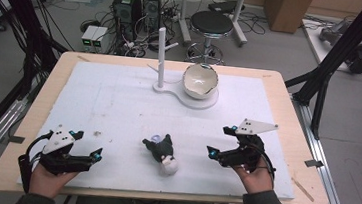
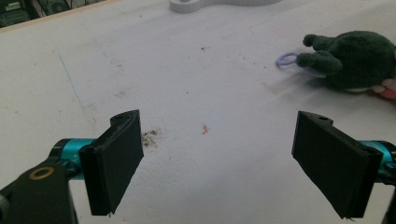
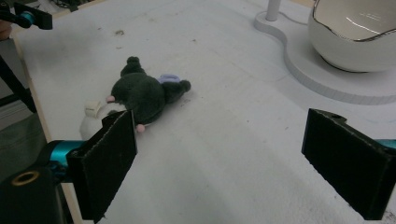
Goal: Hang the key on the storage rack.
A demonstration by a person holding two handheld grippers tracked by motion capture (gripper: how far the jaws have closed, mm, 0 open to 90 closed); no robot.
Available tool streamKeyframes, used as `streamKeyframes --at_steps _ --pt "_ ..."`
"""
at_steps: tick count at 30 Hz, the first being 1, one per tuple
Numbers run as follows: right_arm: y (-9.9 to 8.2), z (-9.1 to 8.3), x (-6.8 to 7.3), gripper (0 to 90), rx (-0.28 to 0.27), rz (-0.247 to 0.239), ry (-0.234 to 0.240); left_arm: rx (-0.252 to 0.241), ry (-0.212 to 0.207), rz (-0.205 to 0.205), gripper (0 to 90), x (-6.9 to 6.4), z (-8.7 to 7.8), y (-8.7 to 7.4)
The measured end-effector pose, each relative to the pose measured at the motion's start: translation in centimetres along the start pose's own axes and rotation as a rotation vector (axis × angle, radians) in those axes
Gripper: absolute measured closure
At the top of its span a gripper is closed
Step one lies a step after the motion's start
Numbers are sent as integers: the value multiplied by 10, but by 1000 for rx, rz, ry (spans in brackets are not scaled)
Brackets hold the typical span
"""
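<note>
Both claws rest low at the near edge of the desk (image 1: 275,91), and both stand released with nothing between their jaws: the left claw (image 1: 89,146) shows its two black pads spread wide over bare white mat, and the right claw (image 1: 219,141) is just as wide. The plush toy (image 1: 162,153) lies on its side between them, a dark green body with a white head and a small lilac loop (image 2: 286,59) at its far end. From the right claw it sits ahead and to the left, near; from the left claw it lies ahead and to the right, a little farther off.

The likely step is picking up the toy, and the right claw looks better placed. To do it well, swing that claw left until the dark body sits midway between the pads, come down with the jaws wide, and close across the plump middle rather than the limbs or the loop, since soft stuffing squashes and a thin part could slip out. Beyond the right claw, ahead and right, the white bowl (image 3: 355,35) sits on its stand (image 3: 299,65), well apart
</note>
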State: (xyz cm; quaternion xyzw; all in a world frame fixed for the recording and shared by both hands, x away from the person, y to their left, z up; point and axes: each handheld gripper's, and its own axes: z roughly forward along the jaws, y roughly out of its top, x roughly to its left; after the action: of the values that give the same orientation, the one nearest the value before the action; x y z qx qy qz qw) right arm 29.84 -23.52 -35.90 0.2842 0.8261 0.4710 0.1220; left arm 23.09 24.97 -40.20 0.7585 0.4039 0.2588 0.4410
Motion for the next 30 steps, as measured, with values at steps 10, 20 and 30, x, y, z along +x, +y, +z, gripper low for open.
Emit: streamKeyframes --at_steps 10,20,30 --pt "14 14 9 95 21 -14 33 -5 1 -7 167 0 0 0" --pt "27 30 19 97 53 -17 61 -7 2 -7 167 0 0 0" --pt "35 47 31 140 75 -25 98 -8 3 -8 167 0 0 0"
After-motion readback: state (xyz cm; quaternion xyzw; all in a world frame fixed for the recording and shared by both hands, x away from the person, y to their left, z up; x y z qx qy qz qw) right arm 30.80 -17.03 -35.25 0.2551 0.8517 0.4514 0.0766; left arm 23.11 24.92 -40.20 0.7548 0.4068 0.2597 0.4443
